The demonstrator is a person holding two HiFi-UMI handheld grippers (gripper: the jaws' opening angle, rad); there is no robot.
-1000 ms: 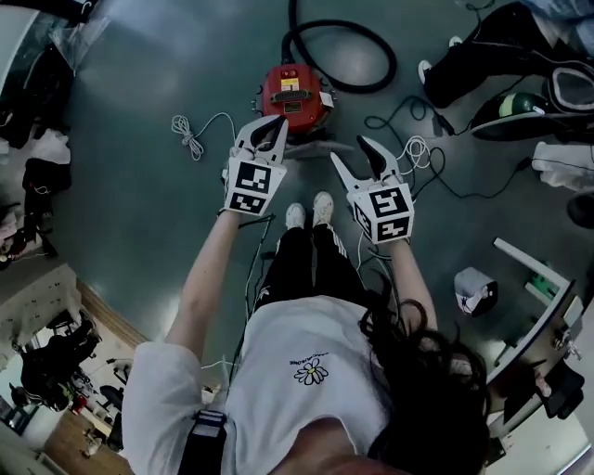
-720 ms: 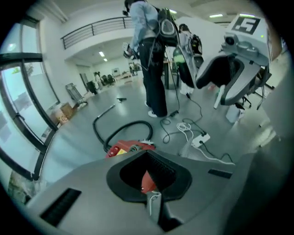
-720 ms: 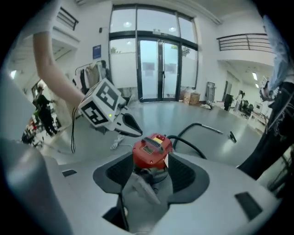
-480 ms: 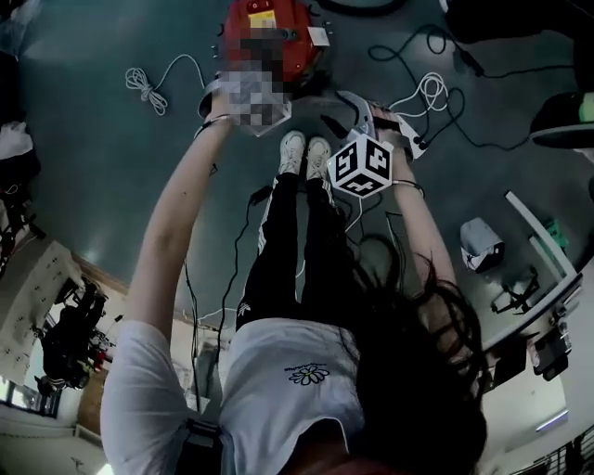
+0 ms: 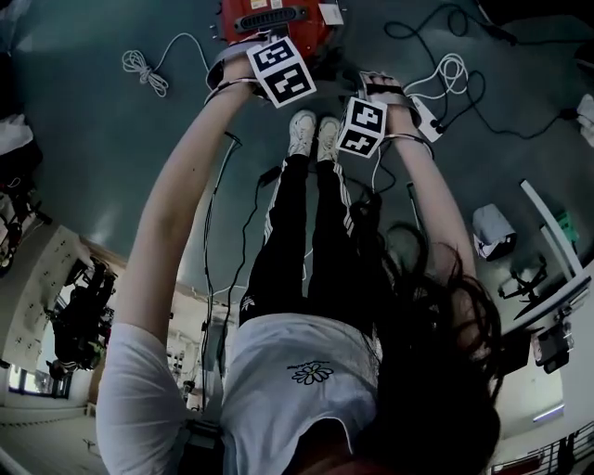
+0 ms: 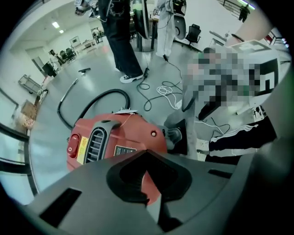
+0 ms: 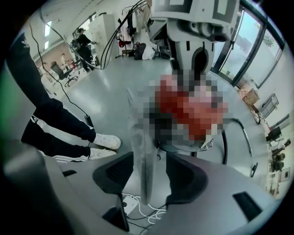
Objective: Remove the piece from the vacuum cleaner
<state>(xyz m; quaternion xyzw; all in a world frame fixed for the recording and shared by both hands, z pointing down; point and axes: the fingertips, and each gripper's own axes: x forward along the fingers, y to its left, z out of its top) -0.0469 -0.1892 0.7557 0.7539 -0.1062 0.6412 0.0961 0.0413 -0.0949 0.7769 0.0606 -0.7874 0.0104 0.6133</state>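
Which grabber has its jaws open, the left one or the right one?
The right gripper: its jaws stand apart, with a grey tube-like piece between them. On the left gripper the jaws meet at their tips, pointing at the red vacuum cleaner.

At twelve o'clock in the head view the vacuum cleaner (image 5: 269, 14) is red, with a black vent grille and a yellow label (image 6: 83, 148). Its hose (image 6: 110, 91) is black. The cube (image 5: 280, 70) on the left gripper (image 6: 146, 155) and the cube (image 5: 364, 127) on the right gripper (image 7: 144, 172) are white with black square markers, and both grippers' jaws are dark grey. The piece (image 7: 140, 151) is pale grey. The floor (image 5: 111, 167) is grey-green. At ten o'clock lies a white cable (image 5: 139, 67). The trousers (image 5: 306, 250) are black with white side stripes, the shoes (image 5: 313, 133) are white, and the T-shirt (image 5: 269, 399) is white with a small daisy print.
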